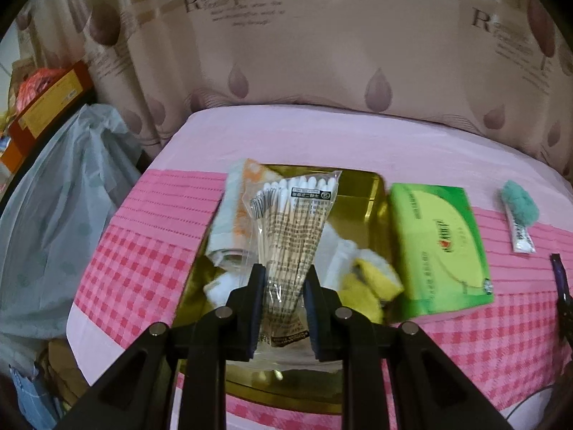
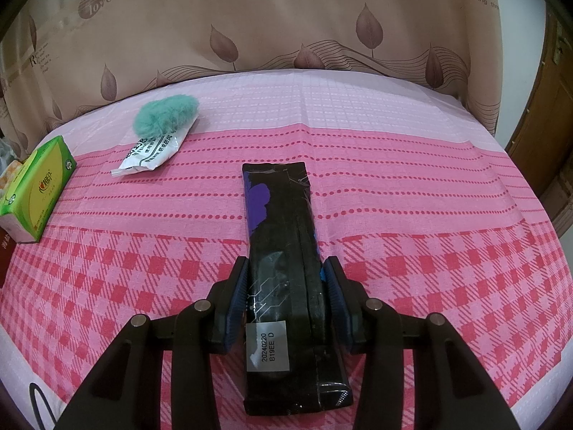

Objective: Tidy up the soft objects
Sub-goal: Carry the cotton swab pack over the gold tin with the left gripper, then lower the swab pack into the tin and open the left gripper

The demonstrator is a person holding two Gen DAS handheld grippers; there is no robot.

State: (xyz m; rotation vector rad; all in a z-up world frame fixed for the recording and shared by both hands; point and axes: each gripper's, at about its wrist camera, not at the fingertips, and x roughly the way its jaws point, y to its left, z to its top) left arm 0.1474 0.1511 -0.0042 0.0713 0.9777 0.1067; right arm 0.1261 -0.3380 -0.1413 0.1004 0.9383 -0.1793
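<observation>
Left view: nearest the lens, the left tongs (image 1: 283,288) stand narrow, clamped on the lower end of a clear swab bag (image 1: 290,236), which hangs over a gold tin (image 1: 361,193) on the pink checked surface (image 1: 143,251). The bag looks very light and its film slick; the wooden sticks inside give it some stiffness lengthwise, but the loose plastic can crumple or slide between the pads. Holding it across the bundle of sticks, as here, seems the safest hold. In the tin lie an orange-and-white pack (image 1: 232,208) and white and yellow soft pieces (image 1: 365,279). Just beside the tin, on its right, sits a green tissue pack (image 1: 440,247), and further right a teal puff (image 1: 519,202) in a white wrapper.

Right view: closest in, the right tongs (image 2: 286,299) grip a long black pack (image 2: 283,268) across its narrow sides, near its middle, with the pads pressing both sides. Its far end appears to rest on the surface. It looks film-wrapped, squashy and fairly light, so a hold near the middle should keep it from sagging; the glossy wrap may slip. The tissue pack and puff lie well apart to the left.
</observation>
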